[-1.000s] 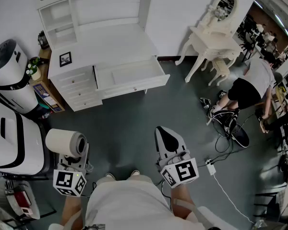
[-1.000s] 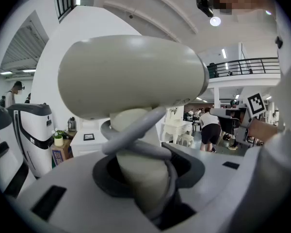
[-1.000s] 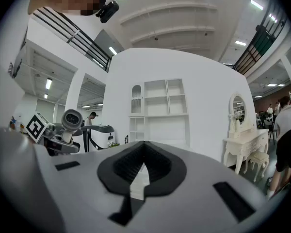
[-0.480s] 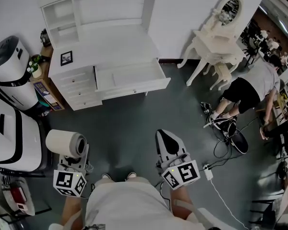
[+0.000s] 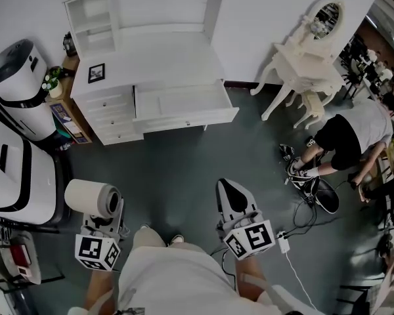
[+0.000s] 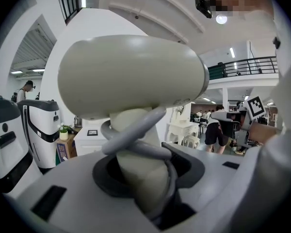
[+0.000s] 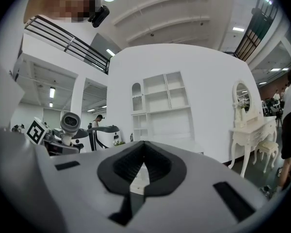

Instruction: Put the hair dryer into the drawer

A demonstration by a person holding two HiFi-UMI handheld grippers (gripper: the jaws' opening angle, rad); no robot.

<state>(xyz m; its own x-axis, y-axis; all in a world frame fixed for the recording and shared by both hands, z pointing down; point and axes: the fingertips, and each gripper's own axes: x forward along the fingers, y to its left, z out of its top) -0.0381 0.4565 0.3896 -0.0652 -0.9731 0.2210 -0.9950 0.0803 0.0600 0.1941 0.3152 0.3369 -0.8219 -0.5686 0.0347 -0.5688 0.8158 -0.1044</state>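
The cream hair dryer stands upright in my left gripper, at the lower left of the head view. In the left gripper view its barrel fills the upper picture, and my left gripper is shut on the handle, with the grey cord looped around it. My right gripper is at the lower middle, shut and empty; in its own view the dark pads meet with nothing between them. The white desk stands ahead, its wide drawer pulled open and bare inside.
Two large white machines stand at the left. A white vanity with a mirror is at the right, and a person bends over cables beside it. A power strip lies on the floor near my right gripper.
The desk and open drawer have slid lower and a little right in the head view as the person steps toward them. Both grippers keep their grips and poses.
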